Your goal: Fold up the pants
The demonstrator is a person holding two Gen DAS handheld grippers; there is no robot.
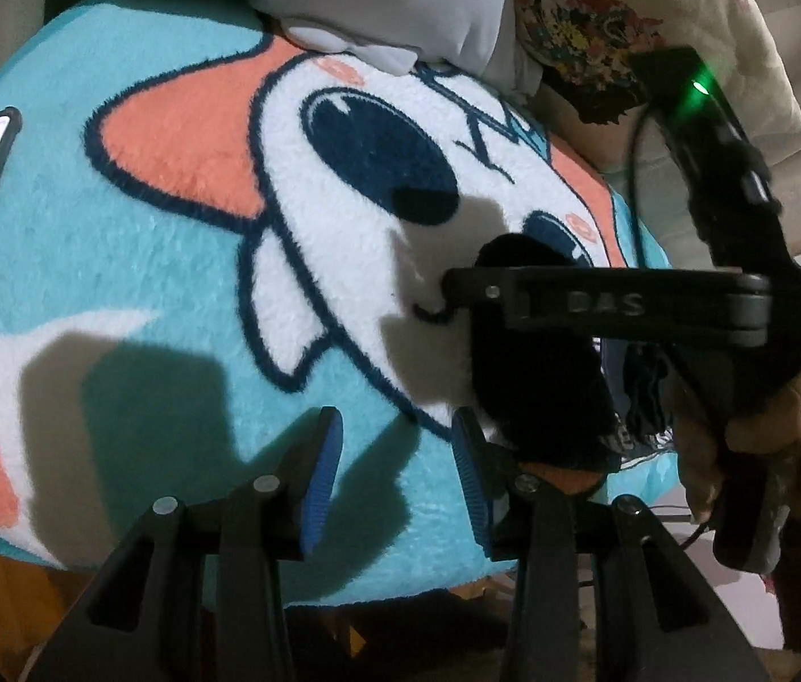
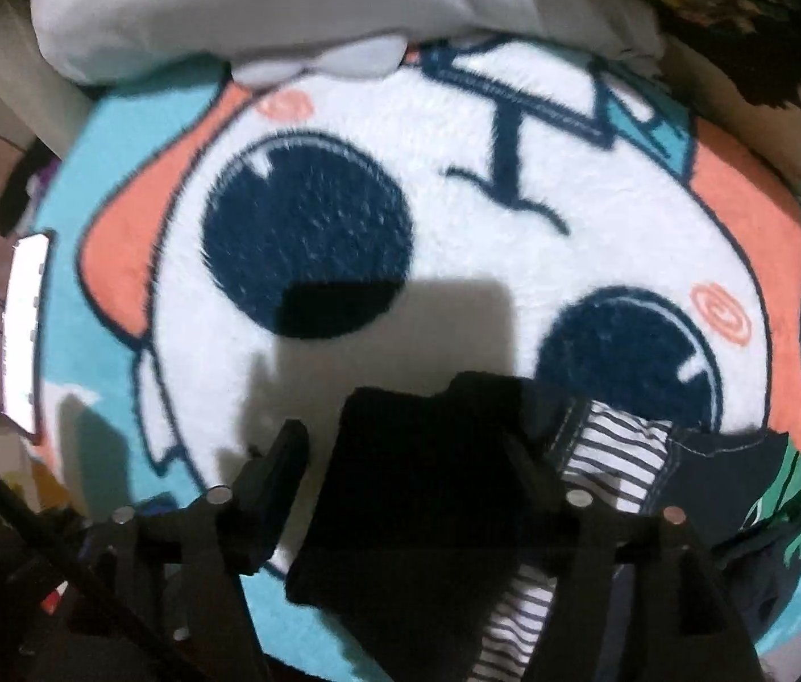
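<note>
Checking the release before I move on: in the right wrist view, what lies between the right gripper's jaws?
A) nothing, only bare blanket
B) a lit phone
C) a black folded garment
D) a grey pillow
C: the black folded garment lies on the cartoon blanket between the wide-open jaws of the right gripper, beside striped clothes; the pads do not press it.
</note>
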